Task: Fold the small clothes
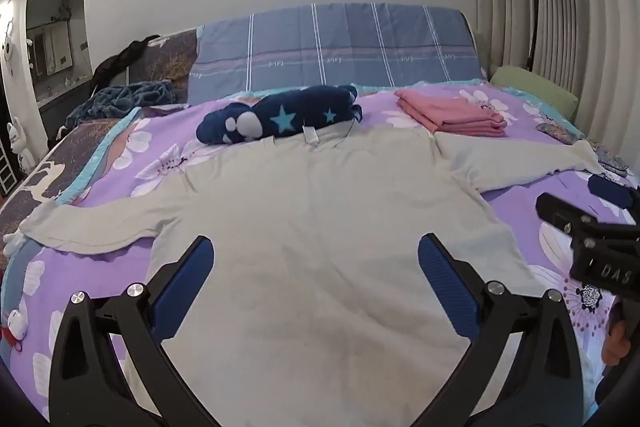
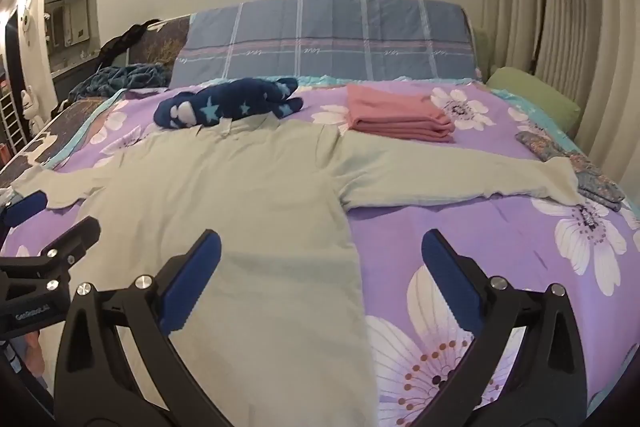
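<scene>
A pale grey-green long-sleeved shirt [image 1: 320, 219] lies flat on the purple flowered bedspread [image 1: 516, 203], collar away from me, both sleeves spread out. It also shows in the right wrist view [image 2: 240, 195]. My left gripper [image 1: 316, 247] is open and empty above the shirt's lower body. My right gripper [image 2: 320, 243] is open and empty over the shirt's right edge and the bedspread [image 2: 480, 219]. The right gripper's body shows at the right of the left wrist view [image 1: 592, 243]; the left gripper's body shows at the left of the right wrist view [image 2: 40, 267].
A folded pink garment [image 1: 452, 115] lies beyond the right sleeve, also in the right wrist view [image 2: 396, 119]. A navy star-patterned piece [image 1: 280, 115] lies by the collar. Blue plaid pillow [image 1: 336, 47] at the head, green cushion [image 1: 536, 91] right, patterned cloth [image 2: 572, 167] by the right cuff.
</scene>
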The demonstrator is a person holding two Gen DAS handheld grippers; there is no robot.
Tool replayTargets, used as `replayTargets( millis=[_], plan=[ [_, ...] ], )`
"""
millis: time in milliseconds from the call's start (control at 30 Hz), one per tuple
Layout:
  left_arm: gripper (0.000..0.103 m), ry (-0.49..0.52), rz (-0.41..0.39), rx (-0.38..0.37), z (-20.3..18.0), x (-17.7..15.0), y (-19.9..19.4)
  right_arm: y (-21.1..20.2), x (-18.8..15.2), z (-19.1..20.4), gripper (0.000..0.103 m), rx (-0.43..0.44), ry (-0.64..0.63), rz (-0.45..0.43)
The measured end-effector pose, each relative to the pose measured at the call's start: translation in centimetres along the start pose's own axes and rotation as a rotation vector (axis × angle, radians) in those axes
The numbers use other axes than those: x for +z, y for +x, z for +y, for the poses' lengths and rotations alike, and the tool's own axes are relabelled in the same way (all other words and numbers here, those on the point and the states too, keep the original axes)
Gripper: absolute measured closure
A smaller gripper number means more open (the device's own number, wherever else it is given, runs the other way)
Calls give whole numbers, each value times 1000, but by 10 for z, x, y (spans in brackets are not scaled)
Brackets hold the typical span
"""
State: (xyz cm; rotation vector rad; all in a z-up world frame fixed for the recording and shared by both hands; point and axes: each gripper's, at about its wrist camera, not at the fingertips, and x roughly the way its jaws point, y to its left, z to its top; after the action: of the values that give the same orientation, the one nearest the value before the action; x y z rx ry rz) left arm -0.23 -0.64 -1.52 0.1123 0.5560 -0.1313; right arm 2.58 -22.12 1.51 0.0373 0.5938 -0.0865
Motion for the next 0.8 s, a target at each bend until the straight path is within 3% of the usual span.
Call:
replayTargets(
  millis=[200, 333, 533, 800],
  plan=[
    [1, 32, -53, -15, -3, 2, -3, -3, -1, 4, 2, 7, 17, -37],
    [1, 59, -134, 37, -8, 4, -9, -7, -4, 11, 2, 19, -23, -87],
    [1, 1, -126, 11, 0, 8, -7, -7, -3, 10, 2, 47, 14, -90],
    [1, 19, -71, -49, 1, 2, -3, -6, -4, 9, 2, 30, 19, -88]
  ],
)
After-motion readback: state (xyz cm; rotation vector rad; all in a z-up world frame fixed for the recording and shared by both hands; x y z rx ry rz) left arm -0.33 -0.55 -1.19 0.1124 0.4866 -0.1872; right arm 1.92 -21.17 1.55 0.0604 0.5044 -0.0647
